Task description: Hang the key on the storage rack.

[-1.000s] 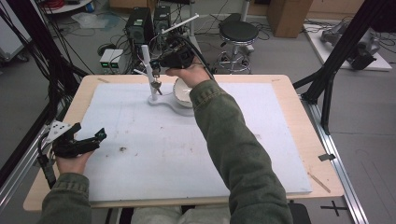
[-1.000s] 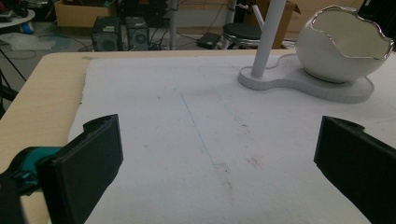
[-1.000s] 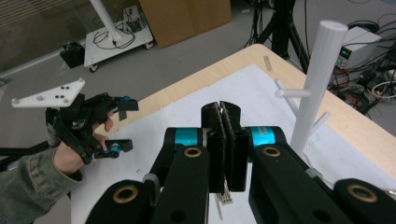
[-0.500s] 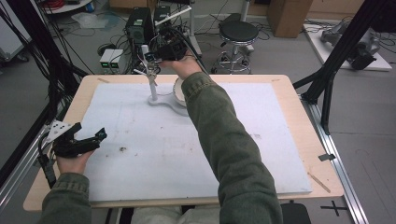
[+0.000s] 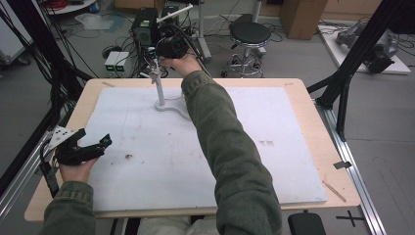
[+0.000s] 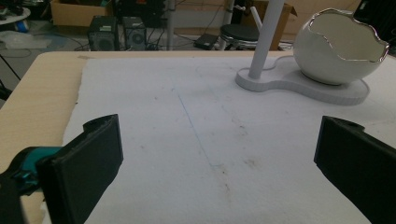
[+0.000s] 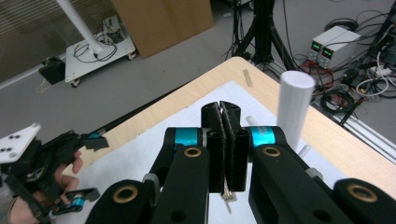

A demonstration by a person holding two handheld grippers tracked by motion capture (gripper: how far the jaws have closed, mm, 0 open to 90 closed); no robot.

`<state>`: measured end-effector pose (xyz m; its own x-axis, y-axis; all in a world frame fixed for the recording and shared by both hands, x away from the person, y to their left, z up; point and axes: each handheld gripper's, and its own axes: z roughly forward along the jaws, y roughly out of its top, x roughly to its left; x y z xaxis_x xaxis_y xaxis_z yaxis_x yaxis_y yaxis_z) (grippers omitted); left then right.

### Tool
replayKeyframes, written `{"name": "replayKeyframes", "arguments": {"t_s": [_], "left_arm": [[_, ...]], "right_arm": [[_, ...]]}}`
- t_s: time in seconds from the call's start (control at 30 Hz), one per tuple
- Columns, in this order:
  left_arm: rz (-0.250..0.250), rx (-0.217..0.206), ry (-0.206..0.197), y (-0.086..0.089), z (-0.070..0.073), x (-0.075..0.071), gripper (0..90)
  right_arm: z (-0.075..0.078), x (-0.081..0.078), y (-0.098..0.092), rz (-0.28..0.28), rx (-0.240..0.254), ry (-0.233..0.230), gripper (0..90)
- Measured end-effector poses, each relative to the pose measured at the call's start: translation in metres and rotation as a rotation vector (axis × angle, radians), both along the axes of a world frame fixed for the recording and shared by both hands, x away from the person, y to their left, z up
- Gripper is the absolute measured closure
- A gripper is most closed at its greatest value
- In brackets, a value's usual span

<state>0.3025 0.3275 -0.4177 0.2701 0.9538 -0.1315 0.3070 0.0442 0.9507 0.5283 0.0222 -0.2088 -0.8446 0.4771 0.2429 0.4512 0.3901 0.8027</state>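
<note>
At the table's [image 5: 313,147] left edge, the left gripper [image 5: 93,147] is resting with fingers spread wide, holding nothing. Farther right, the right gripper [image 7: 223,119] is hovering beside the white stand's post [image 7: 293,105], fingers pressed shut on a thin chain [image 7: 227,197].

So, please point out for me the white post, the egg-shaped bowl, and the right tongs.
white post [image 6: 264,39]: left gripper view, on the middle of its shaft.
egg-shaped bowl [image 6: 327,60]: left gripper view, on its outer white wall.
right tongs [image 7: 221,109]: right gripper view, at the tips of its closed jaws.
</note>
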Motion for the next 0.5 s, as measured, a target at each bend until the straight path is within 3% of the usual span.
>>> {"name": "replayKeyframes", "arguments": {"t_s": [0.5], "left_arm": [[0.006, -0.003, 0.0, 0.0, -0.001, 0.001, 1.7]], "right_arm": [[-0.011, 0.015, 0.015, -0.034, -0.037, -0.003, 89.3]]}}
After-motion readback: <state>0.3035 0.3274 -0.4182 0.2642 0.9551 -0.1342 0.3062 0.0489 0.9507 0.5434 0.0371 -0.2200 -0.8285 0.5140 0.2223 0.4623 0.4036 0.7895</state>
